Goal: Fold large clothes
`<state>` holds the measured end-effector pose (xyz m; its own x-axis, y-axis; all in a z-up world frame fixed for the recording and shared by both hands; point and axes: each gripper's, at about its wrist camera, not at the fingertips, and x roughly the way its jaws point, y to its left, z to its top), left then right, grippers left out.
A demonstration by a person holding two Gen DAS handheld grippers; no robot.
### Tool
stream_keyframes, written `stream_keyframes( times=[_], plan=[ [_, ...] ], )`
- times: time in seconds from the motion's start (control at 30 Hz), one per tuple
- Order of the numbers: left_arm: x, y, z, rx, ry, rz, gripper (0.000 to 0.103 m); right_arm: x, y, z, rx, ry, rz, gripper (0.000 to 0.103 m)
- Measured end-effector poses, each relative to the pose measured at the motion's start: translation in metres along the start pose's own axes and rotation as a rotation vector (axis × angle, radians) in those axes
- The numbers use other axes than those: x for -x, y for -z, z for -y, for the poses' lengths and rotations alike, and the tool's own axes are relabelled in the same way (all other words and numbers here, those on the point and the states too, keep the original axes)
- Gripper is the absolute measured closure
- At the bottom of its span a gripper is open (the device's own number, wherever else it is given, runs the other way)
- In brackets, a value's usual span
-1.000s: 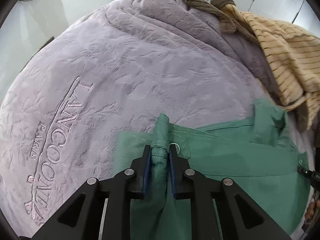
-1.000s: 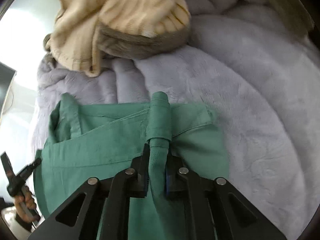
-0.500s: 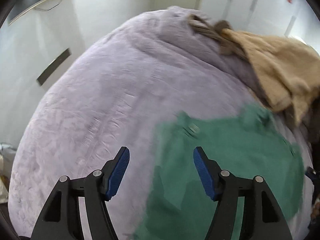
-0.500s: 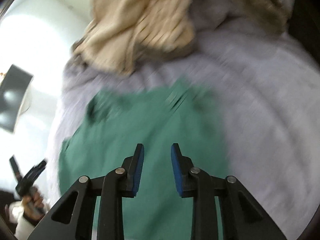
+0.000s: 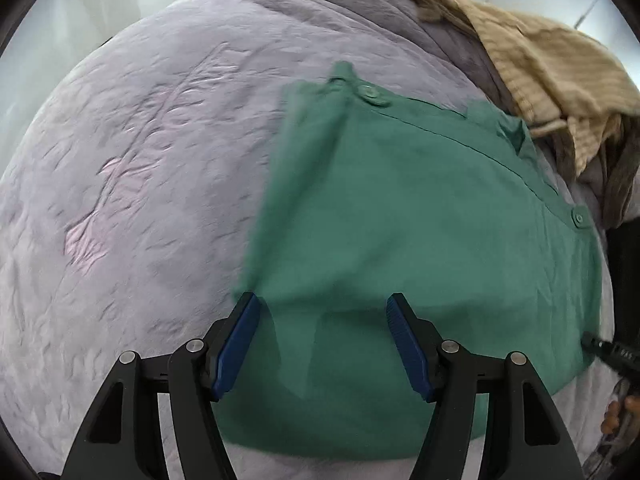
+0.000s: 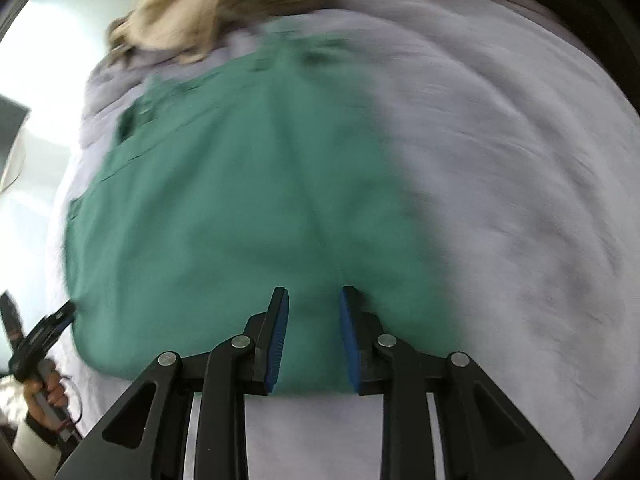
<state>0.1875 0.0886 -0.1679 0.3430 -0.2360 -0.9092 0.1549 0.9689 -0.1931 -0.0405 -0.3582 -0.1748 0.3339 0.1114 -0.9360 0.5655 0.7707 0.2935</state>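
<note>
The green garment (image 5: 420,216) is lying spread flat on the lilac blanket (image 5: 140,160), reaching ahead of both claws. The left claw (image 5: 322,344) is hovering wide open above the garment's near left edge, nothing between its pads. The right claw (image 6: 314,336) is standing narrowly apart, its jaws closing, over the garment's near edge, gripping nothing. A tan striped knit (image 5: 552,64) is sitting beyond the garment. The right wrist view is blurring, so the seams and buttons are hard to make out; a hand (image 6: 46,396) is partly cut off at its lower left.
</note>
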Motion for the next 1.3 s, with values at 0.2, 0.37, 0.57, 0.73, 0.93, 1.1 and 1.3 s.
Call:
stream_keyframes(
  times=[0.2,0.37,0.57,0.73,0.93,1.1,1.3],
  plan=[
    [-0.013,0.016,-0.040,0.113,-0.034,-0.046,0.035,0.000,0.009,0.025,-0.082,-0.002,0.002,0.094],
    [0.009,0.021,-0.047,0.087,-0.110,-0.024,0.035,0.012,0.024,0.021,-0.068,0.051,-0.008,0.093],
    [0.041,0.024,-0.065,0.133,-0.158,0.006,0.035,0.030,0.043,0.009,-0.104,0.008,-0.021,0.090],
    [0.059,0.023,-0.061,0.115,-0.111,0.036,0.035,0.033,0.052,-0.028,-0.048,-0.029,-0.029,0.089],
    [0.026,0.014,-0.045,0.041,-0.141,0.005,0.035,0.025,0.066,-0.092,0.083,-0.059,-0.013,0.089],
    [0.001,0.023,-0.067,0.115,-0.113,-0.046,0.035,0.003,0.066,-0.142,0.152,-0.085,-0.001,0.089],
    [0.006,0.029,-0.067,0.070,-0.126,-0.049,0.035,-0.035,0.066,-0.153,0.136,-0.027,-0.074,0.089]
  ],
)
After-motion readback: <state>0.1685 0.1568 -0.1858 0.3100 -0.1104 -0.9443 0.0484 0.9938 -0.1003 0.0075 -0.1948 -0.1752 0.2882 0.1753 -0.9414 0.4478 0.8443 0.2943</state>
